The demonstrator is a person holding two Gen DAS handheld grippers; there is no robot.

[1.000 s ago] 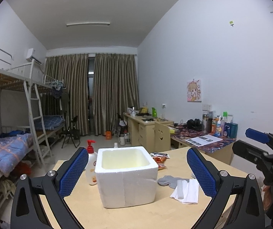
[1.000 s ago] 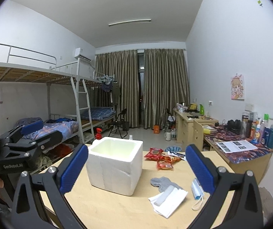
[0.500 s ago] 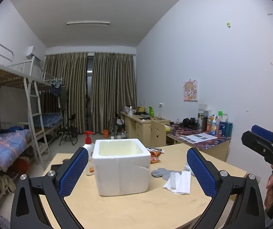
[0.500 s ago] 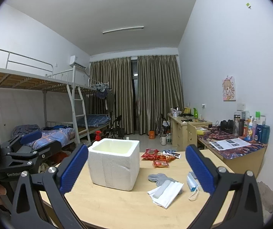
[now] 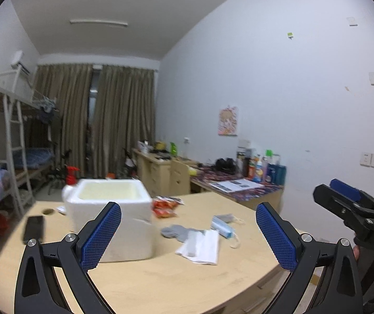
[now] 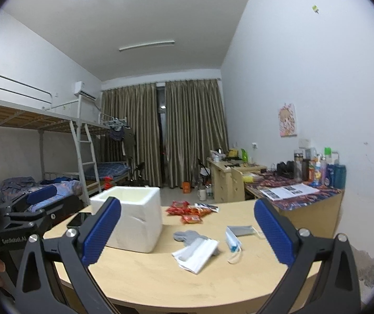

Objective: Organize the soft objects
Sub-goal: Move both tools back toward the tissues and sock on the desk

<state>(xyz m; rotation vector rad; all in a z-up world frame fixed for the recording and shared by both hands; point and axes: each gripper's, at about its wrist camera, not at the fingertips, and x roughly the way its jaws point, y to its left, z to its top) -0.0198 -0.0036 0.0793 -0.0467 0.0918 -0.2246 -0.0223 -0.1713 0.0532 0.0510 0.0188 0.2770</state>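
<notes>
A white foam box (image 5: 111,217) stands open on the wooden table (image 5: 174,282), also in the right wrist view (image 6: 132,219). To its right lie a grey sock (image 5: 175,230), a white folded cloth (image 5: 200,246) and a blue face mask (image 5: 223,226); they show in the right wrist view as sock (image 6: 187,235), cloth (image 6: 196,252) and mask (image 6: 232,240). My left gripper (image 5: 188,235) is open and empty, held above the near table edge. My right gripper (image 6: 187,233) is open and empty, back from the table.
Red snack packets (image 6: 187,210) lie behind the soft items. A black phone (image 5: 33,227) and a red-capped bottle (image 5: 70,180) sit left of the box. Desks with bottles stand along the right wall; bunk beds on the left.
Both grippers pulled back and shifted, so the table looks farther and lower; the left view swung left of the box. Both stay open and empty. The items on the table have not moved.
</notes>
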